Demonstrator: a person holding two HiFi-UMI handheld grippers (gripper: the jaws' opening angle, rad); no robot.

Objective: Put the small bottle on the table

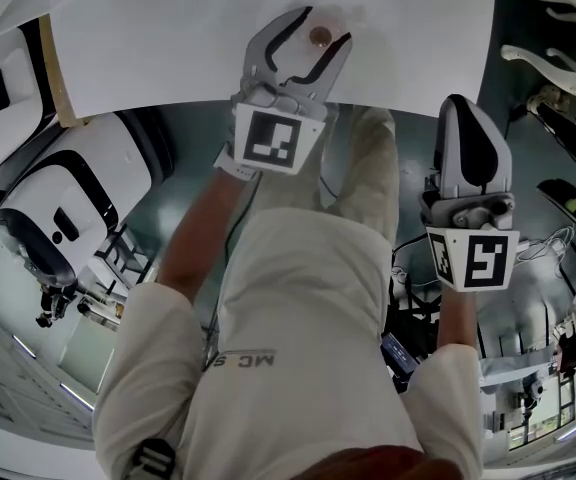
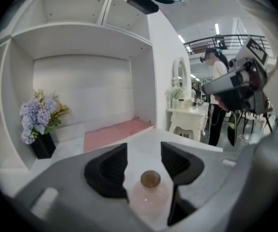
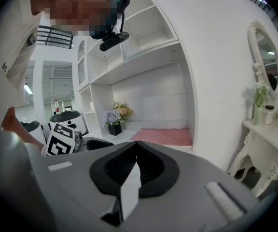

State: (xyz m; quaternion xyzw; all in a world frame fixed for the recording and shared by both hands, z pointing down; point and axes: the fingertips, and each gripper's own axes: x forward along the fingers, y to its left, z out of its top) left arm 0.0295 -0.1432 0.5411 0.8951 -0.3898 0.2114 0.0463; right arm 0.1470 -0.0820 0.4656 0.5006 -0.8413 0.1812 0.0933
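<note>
While the right gripper (image 1: 463, 108) sits at right of the head view, jaws together on nothing, the left gripper (image 2: 144, 151) holds its jaws wide. Between them, upper centre, the small bottle (image 2: 149, 197) stands upright on the white table (image 1: 168, 38)

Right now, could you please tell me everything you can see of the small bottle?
The small bottle has a pale pink, translucent body, glass or plastic by the look, and a round brownish cap. It stands upright on the white table, between the open jaws of the left gripper. The pads flank it closely but do not appear to press on it. No label can be made out.
</note>
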